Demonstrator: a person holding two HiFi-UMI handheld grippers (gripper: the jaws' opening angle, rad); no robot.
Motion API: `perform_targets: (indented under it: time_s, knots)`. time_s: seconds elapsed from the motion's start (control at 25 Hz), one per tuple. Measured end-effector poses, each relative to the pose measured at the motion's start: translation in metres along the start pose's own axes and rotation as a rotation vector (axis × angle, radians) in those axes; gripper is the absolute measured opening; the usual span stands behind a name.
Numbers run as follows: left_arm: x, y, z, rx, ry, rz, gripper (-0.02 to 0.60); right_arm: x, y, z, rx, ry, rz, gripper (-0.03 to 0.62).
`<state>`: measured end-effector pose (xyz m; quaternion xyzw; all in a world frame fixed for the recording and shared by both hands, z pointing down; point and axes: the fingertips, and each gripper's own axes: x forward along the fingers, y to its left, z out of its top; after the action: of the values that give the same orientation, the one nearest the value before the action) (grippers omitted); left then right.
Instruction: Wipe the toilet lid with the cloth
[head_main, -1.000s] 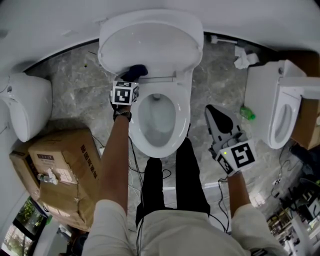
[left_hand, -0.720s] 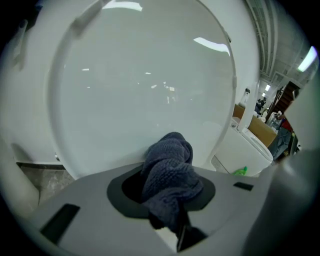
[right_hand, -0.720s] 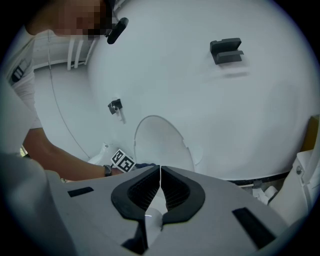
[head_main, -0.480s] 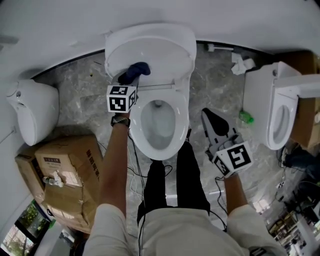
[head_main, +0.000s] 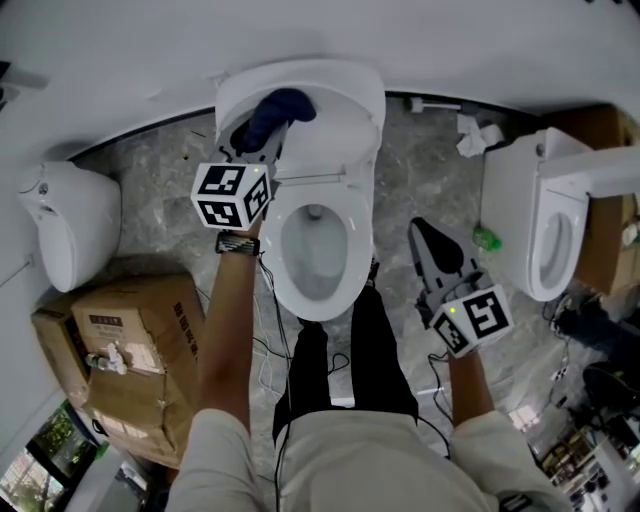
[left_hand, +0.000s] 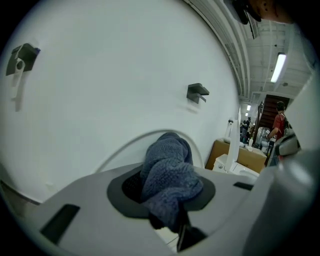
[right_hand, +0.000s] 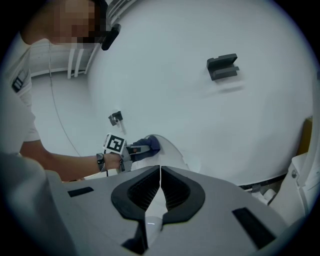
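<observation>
No brand or writing can be read. The print on the label of the box (head_main: 130, 340) at the left is too small, and only black-and-white square markers are seen on the gripper cubes. A white fixture (head_main: 65, 235) is seen above the box. The left gripper (head_main: 258, 140) is held at the raised lid (head_main: 345, 115), its jaws clamped on the blue cloth (head_main: 278, 108), which is set against the lid's upper left part. The bowl (head_main: 315, 250) below is uncovered. The right gripper (head_main: 425, 232) is held apart, right of the bowl, its jaws pressed together with nothing between them. Further right, crumpled paper (head_main: 475, 135), a green bottle (head_main: 485, 238) and a second toilet (head_main: 550, 240) are seen on the grey floor (head_main: 420, 160).
</observation>
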<state>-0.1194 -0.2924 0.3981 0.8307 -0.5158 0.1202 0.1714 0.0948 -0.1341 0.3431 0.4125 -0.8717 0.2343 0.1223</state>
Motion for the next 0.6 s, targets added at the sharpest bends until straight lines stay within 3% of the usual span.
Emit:
perform_targets:
  time_s: [0.12, 0.28, 0.44, 0.6]
  knots:
    - [0.007, -0.011, 0.005, 0.06, -0.001, -0.024, 0.115, 0.0, 0.0, 0.002, -0.007, -0.001, 0.004, 0.03]
    - [0.022, -0.017, -0.021, 0.068, 0.016, -0.062, 0.115, 0.001, 0.002, -0.007, -0.01, 0.022, 0.021, 0.03]
    - [0.026, -0.016, -0.029, 0.051, -0.077, -0.06, 0.11, 0.007, -0.003, -0.021, 0.009, 0.052, 0.03, 0.029]
    - [0.026, -0.017, -0.033, 0.076, -0.094, -0.026, 0.11, 0.011, -0.01, -0.03, 0.019, 0.075, 0.037, 0.029]
